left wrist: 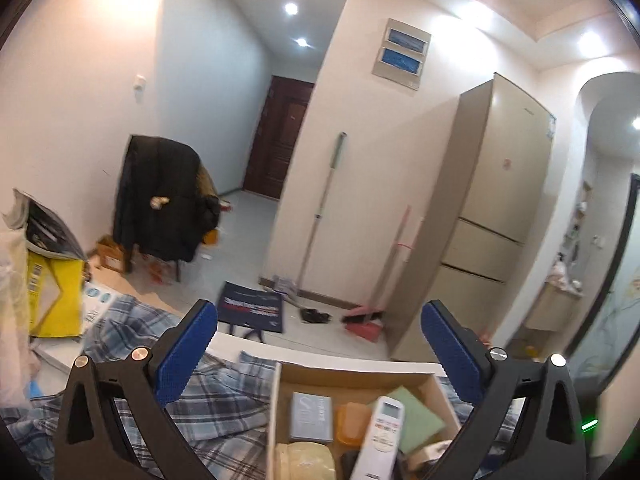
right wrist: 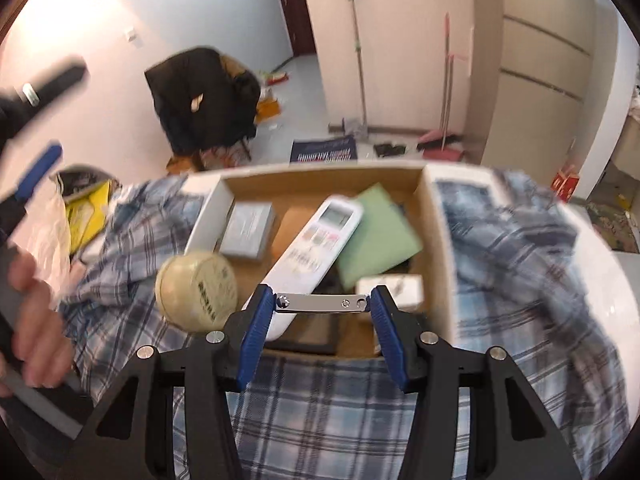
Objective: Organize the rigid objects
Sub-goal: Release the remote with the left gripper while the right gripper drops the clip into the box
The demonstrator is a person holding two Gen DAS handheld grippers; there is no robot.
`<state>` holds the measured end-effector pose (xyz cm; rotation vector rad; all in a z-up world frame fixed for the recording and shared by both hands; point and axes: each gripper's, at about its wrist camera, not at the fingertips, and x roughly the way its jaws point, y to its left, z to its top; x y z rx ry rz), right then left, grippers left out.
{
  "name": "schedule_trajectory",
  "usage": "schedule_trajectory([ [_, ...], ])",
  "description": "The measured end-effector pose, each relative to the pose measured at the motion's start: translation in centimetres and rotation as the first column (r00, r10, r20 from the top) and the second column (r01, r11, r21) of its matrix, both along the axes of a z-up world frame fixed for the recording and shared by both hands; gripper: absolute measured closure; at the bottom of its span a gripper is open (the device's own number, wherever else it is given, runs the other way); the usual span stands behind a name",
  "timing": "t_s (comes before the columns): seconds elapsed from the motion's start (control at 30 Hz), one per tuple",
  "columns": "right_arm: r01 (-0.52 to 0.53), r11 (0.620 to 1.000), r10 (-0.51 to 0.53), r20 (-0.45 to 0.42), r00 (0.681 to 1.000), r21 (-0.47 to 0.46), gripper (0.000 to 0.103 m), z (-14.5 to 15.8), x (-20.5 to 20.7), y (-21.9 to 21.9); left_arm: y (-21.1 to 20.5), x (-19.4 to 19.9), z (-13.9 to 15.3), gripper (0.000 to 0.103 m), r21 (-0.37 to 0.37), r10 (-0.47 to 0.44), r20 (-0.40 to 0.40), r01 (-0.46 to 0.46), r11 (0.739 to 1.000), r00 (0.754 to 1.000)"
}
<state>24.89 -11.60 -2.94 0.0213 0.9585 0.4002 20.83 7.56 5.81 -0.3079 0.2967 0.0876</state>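
A polished metal nail clipper [right wrist: 322, 303] is gleaming. The cardboard box [right wrist: 438, 248] is looking matt, the checked cloth [right wrist: 320, 400] soft.

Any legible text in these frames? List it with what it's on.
None reads cleanly.
Remote control: button labels too small and blurred.
Grey box: a large pale "S", the rest unreadable.
Round tin: dark print, blurred.
Dark floor mat: white lettering, unreadable.
Fridge: small mark, too small.

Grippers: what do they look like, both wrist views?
Both alike: left gripper and right gripper have black angular frames with triangular cutouts, round silver screw heads, and blue dimpled pads on the fingers. No cables or markings visible.
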Motion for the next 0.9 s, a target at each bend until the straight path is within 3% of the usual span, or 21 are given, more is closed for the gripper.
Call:
schedule_trajectory([
  [0.1,0.004,1.0,-0.003,-0.059,0.998,0.018,0.053,-1.5,0.4,0.6,-0.7,0.3,0.0,0.0,0.028,-0.018,-0.029,0.018,0.999,0.999],
  [0.23,0.054,0.998,-0.052,-0.082,0.995,0.015,0.053,-2.7,1.1,0.7,-2.0,1.2,-0.6,0.0,0.133,-0.008,-0.085,0.02,0.991,0.996],
  [0.43,0.012,1.0,-0.011,-0.117,0.993,0.014,0.053,-3.9,1.2,1.8,-1.4,1.9,-1.1,0.0,0.047,-0.068,-0.131,0.074,0.996,0.989],
  [0.63,-0.007,1.0,0.008,-0.131,0.991,0.011,0.053,-4.7,1.3,3.0,-1.3,1.6,-0.6,0.0,0.09,-0.042,-0.119,0.053,0.995,0.992],
  [0.9,0.015,1.0,-0.013,-0.132,0.991,0.017,0.053,-4.7,2.1,2.8,-0.6,1.7,-0.5,0.0,0.056,-0.061,-0.117,0.068,0.996,0.991],
])
